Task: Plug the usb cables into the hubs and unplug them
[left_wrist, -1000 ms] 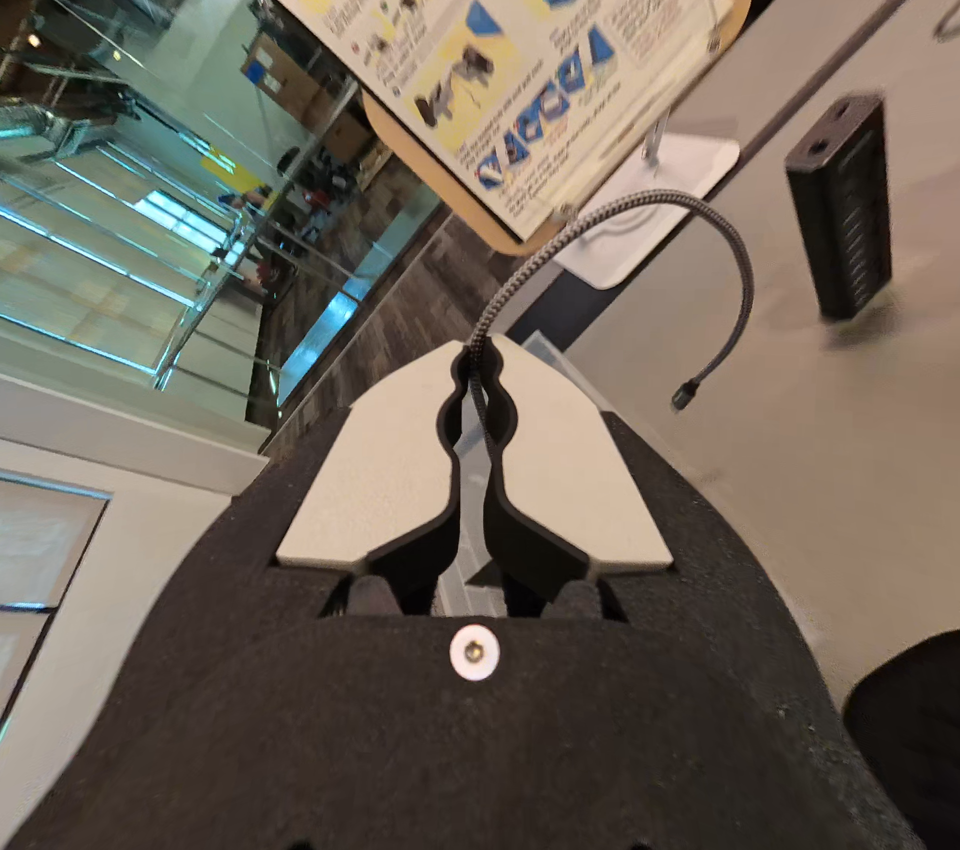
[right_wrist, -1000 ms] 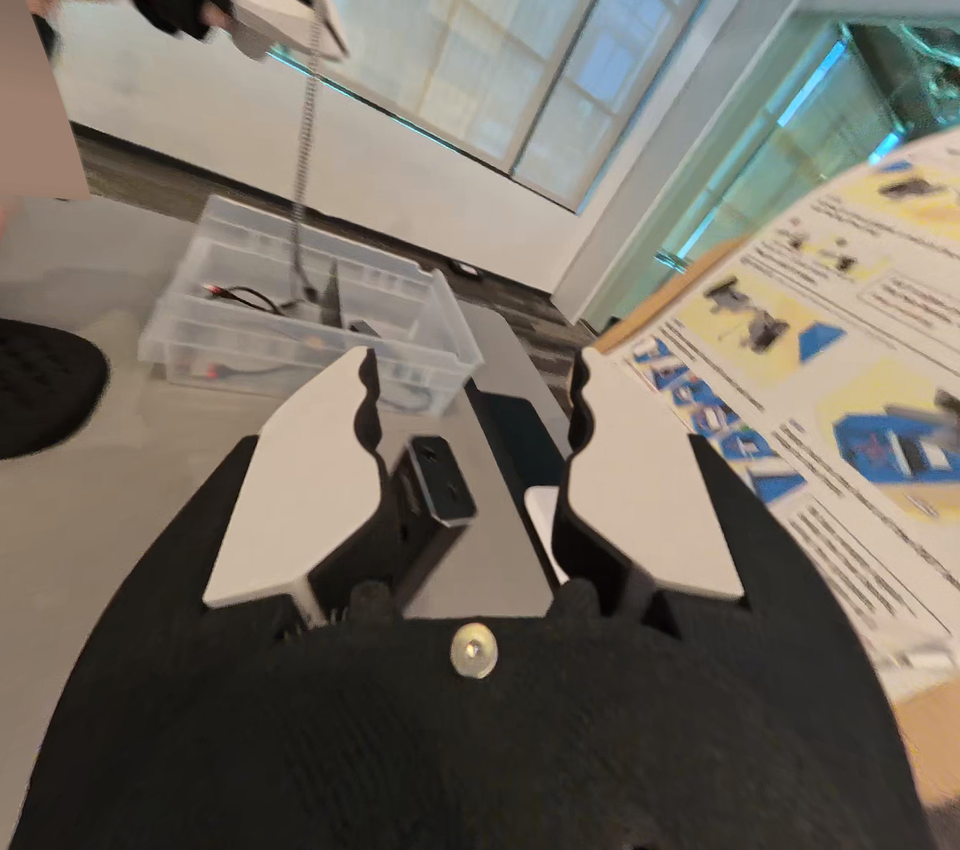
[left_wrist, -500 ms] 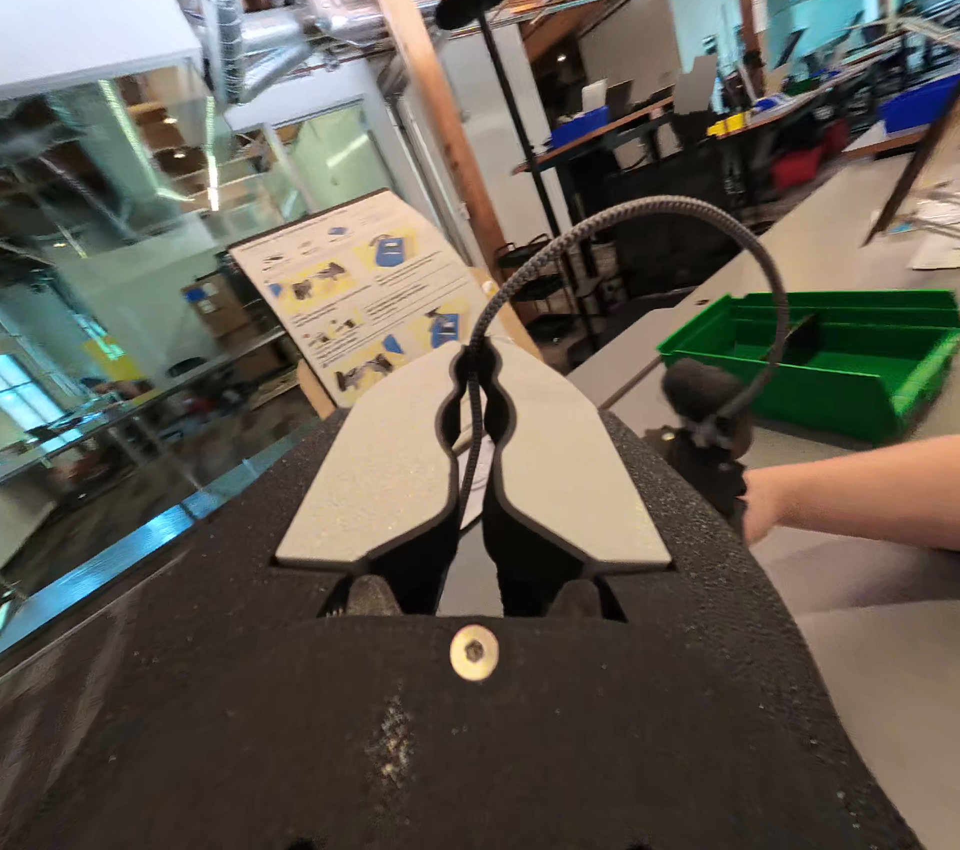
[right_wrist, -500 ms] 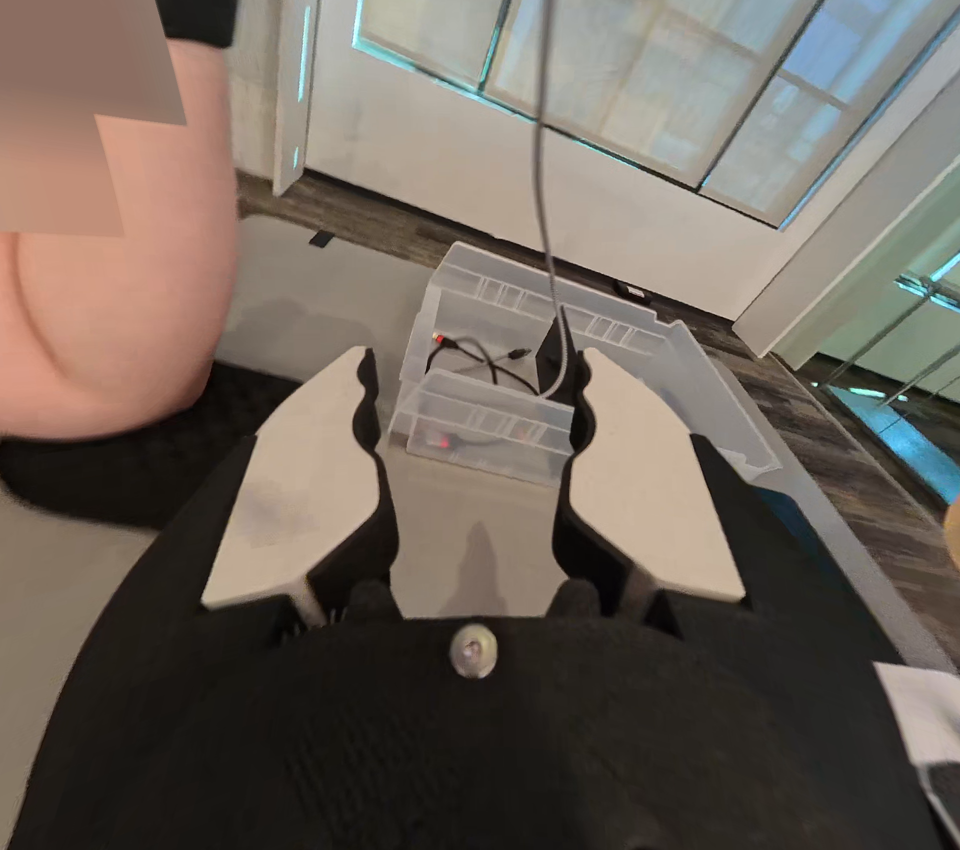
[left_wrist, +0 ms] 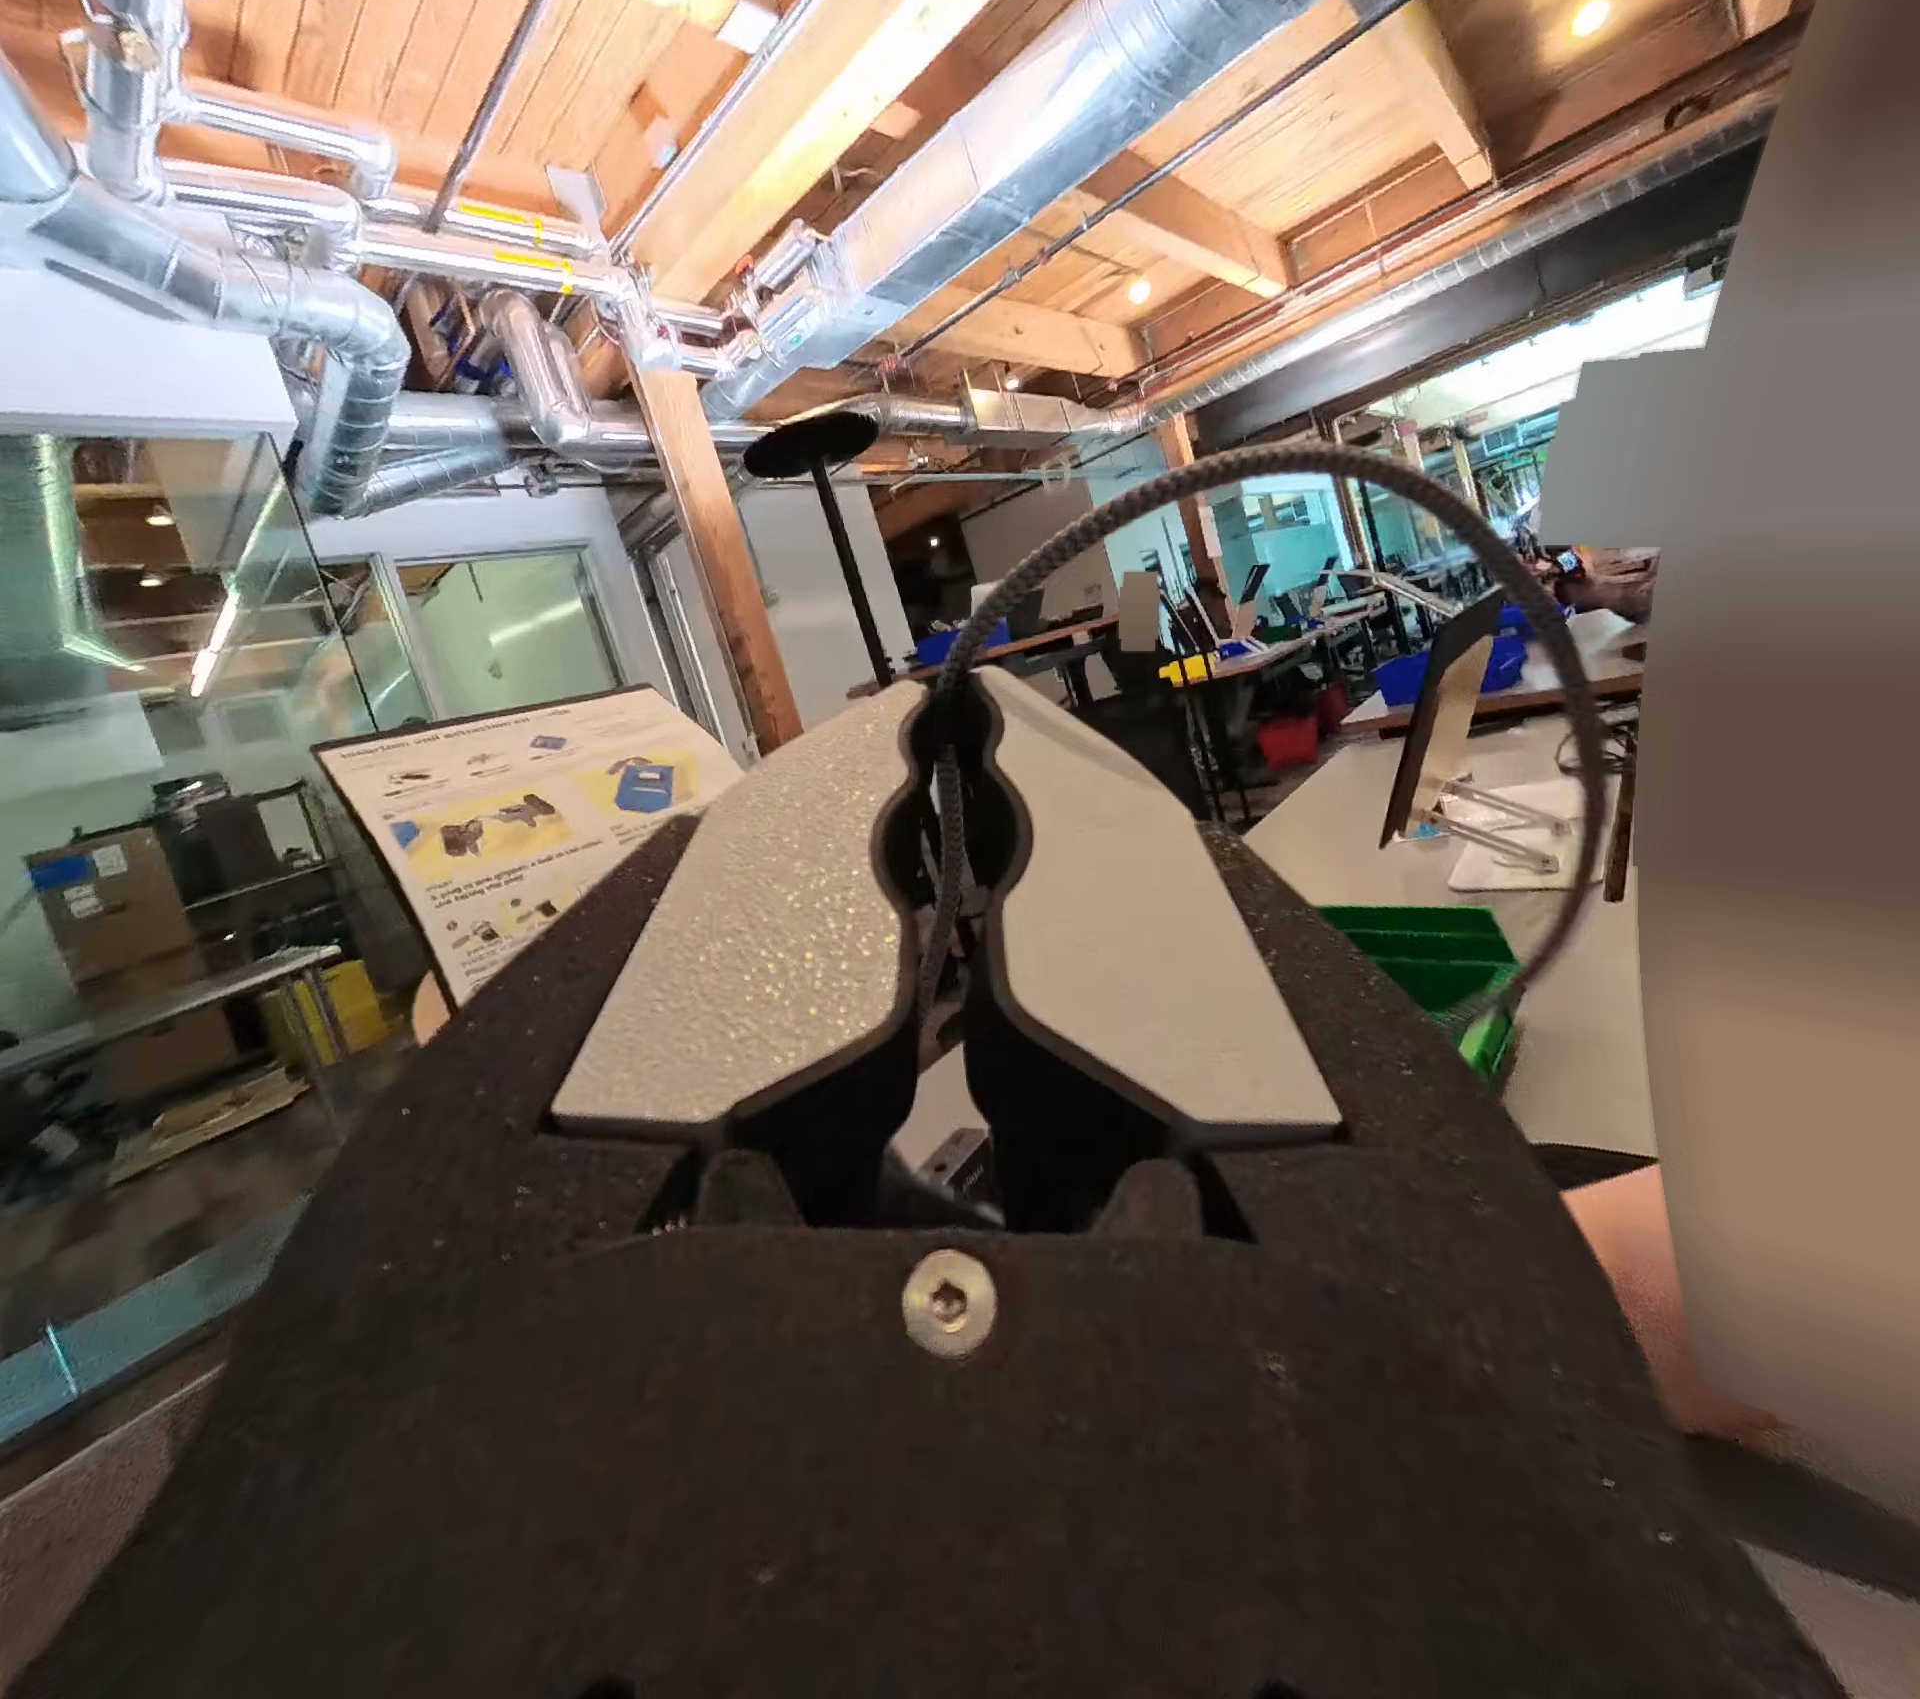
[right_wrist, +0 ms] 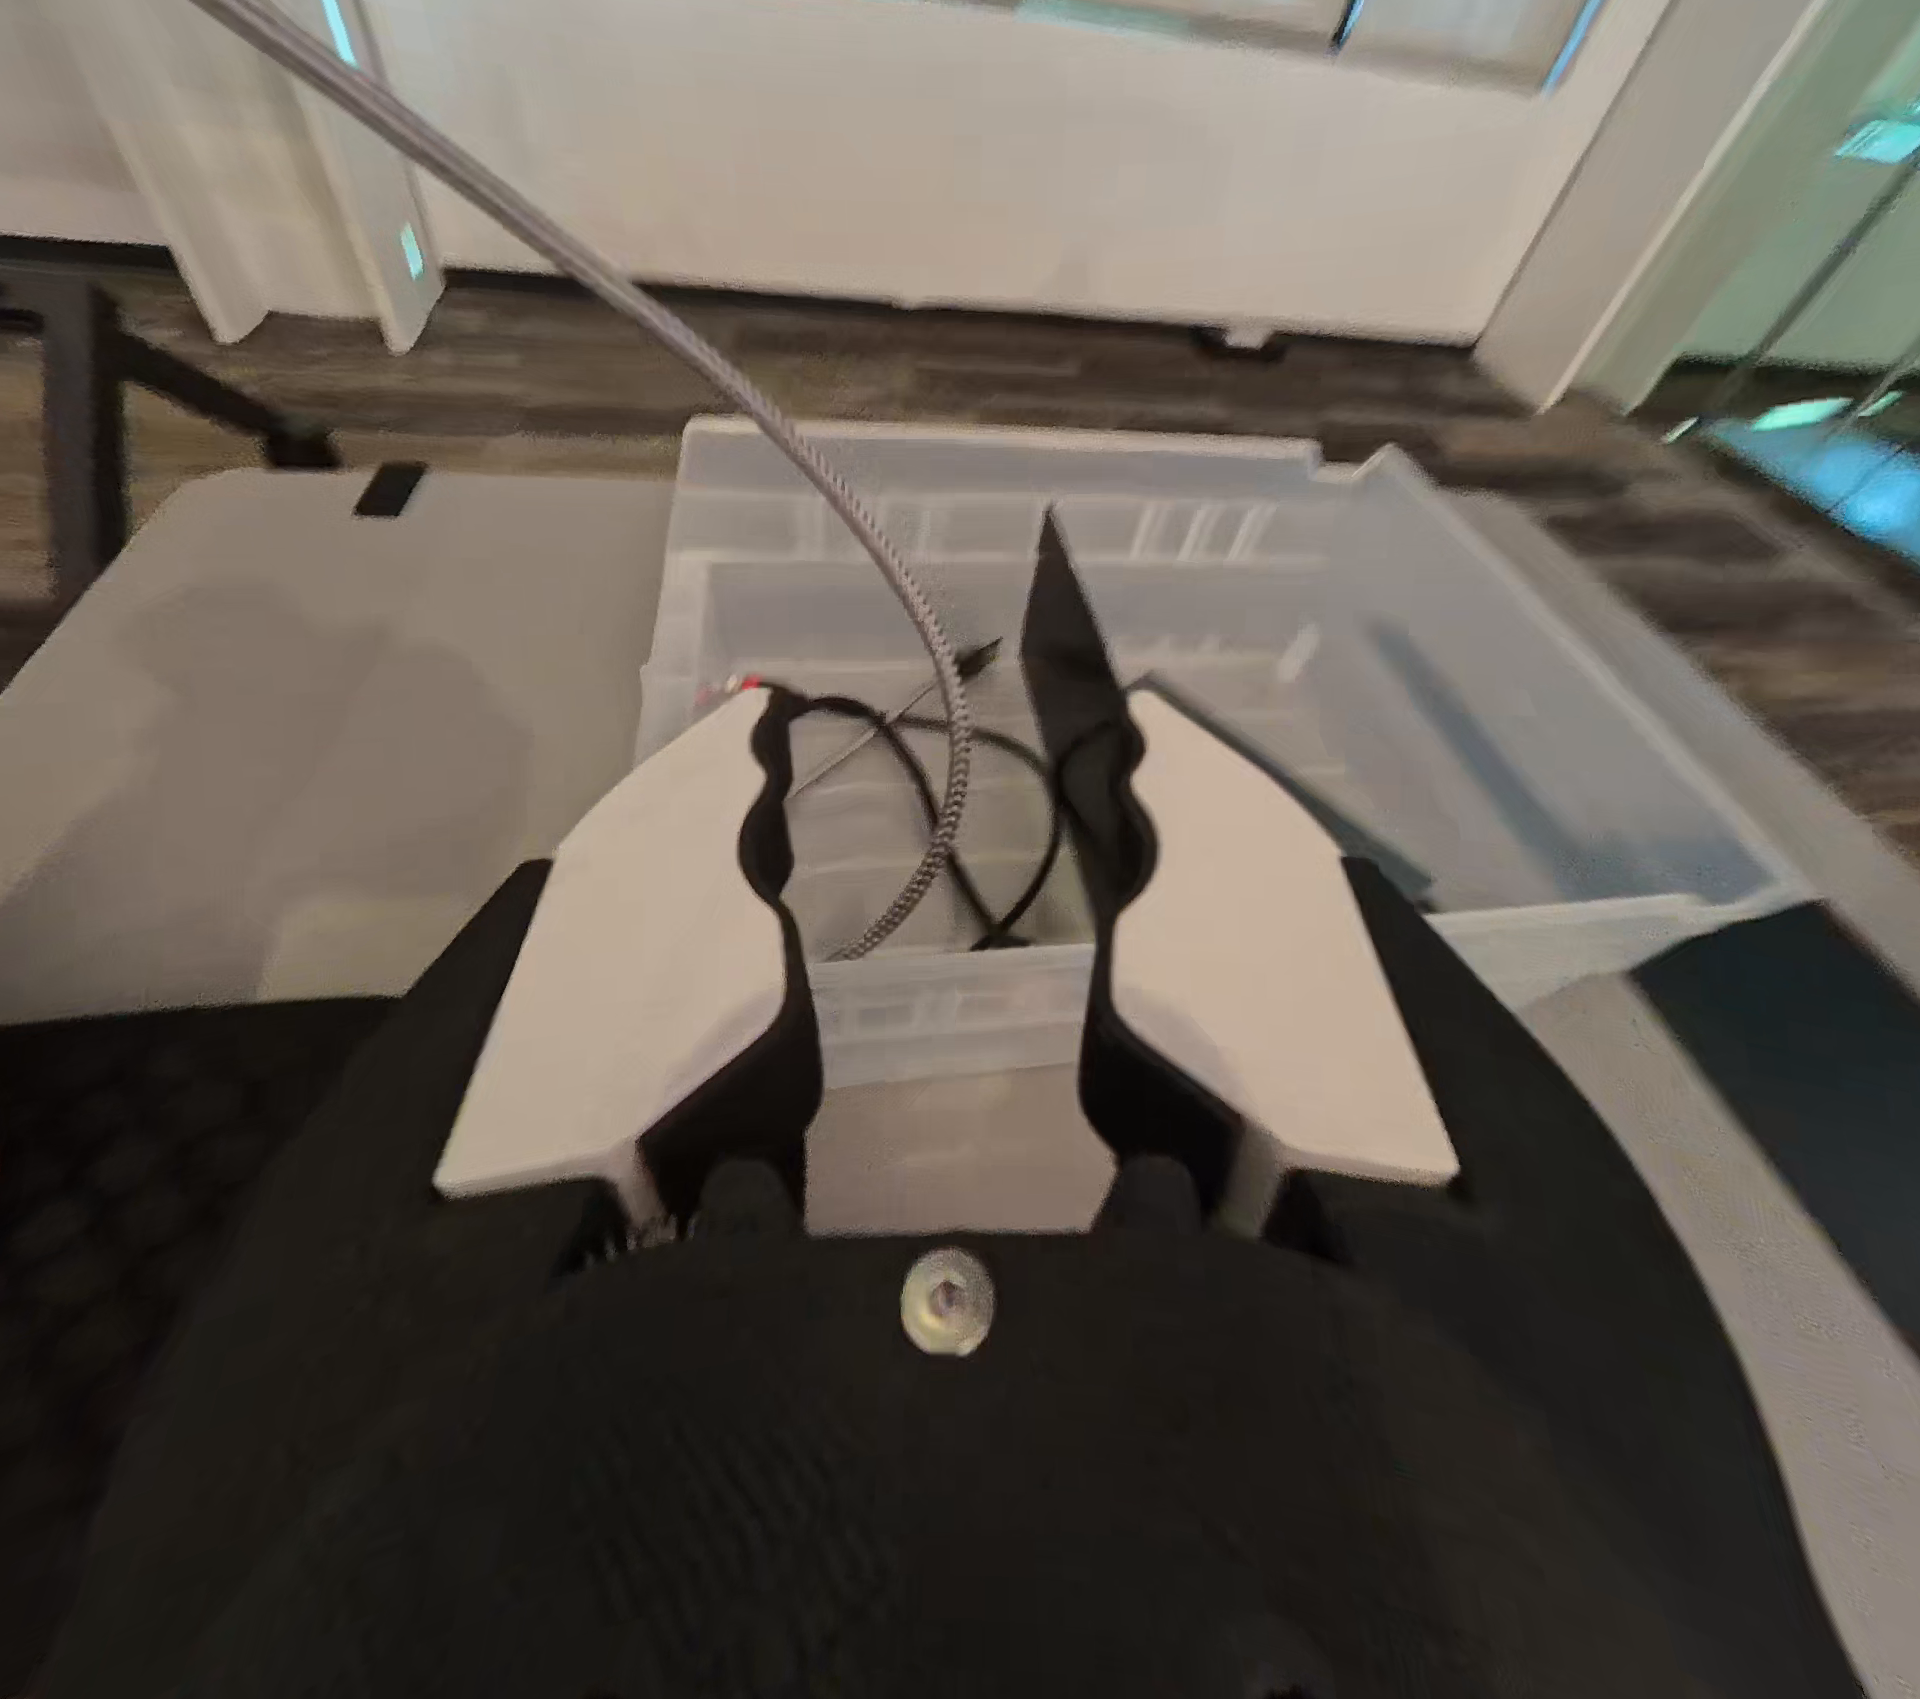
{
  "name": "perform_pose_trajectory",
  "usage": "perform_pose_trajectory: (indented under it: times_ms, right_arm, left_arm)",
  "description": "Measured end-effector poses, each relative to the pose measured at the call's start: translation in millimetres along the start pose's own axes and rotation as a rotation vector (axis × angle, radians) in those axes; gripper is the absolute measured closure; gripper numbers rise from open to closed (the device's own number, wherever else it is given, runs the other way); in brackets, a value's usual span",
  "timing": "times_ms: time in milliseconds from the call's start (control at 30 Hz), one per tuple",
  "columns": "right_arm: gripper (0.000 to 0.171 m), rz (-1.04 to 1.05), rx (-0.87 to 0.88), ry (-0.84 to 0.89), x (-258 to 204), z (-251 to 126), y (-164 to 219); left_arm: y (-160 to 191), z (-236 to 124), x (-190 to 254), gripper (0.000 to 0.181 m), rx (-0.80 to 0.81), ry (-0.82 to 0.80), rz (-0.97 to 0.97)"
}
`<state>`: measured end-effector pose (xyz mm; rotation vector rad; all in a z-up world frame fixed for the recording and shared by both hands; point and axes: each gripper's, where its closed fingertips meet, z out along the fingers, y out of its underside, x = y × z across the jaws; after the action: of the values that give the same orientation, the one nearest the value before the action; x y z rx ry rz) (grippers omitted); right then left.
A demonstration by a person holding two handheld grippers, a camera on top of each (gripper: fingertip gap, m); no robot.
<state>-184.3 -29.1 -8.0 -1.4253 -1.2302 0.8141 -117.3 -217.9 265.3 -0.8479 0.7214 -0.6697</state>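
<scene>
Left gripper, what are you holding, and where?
The left gripper pinches the braided USB cable partway along its cord, behind the free plug end.

A pale grey table [right_wrist: 312, 714] bearing a clear plastic bin [right_wrist: 1558, 818] at its far edge, beside a black mat [right_wrist: 156, 1130].

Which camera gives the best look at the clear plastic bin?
The right wrist view: the clear plastic bin sits on the table ahead of the open right gripper, with the braided cable trailing into it. The left wrist view doesn't show it.
</scene>
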Motion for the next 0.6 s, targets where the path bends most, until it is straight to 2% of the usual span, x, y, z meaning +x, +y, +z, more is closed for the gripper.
perform_pose_trajectory:
  times_ms: [67,100,133,233,333,467,600]
  right_arm:
    - [0.126,0.05,-0.134,-0.052,-4,16,19]
    - [0.142,0.079,-0.187,-0.09,-7,20,25]
    - [0.168,0.119,-0.202,-0.126,-10,19,26]
    - [0.168,0.178,-0.135,-0.131,-2,4,3]
    - [0.168,0.129,-0.086,-0.087,9,-34,-32]
    - [0.168,0.069,-0.045,-0.013,22,-109,-76]
    - [0.168,0.071,-0.035,0.013,16,-191,-97]
  left_arm:
    - [-5,-7,-2,0.179,0.023,-0.005,0.006]
    - [-7,-10,-2,0.179,0.029,0.003,0.003]
    - [-9,-14,-4,0.179,0.033,0.001,-0.001]
    - [-7,-29,-27,0.178,0.004,-0.127,0.038]
    - [8,-37,-45,0.178,-0.095,-0.214,0.078]
    - [35,-27,-49,0.178,-0.221,-0.167,0.052]
    - [67,-7,-40,0.178,-0.334,-0.031,0.011]
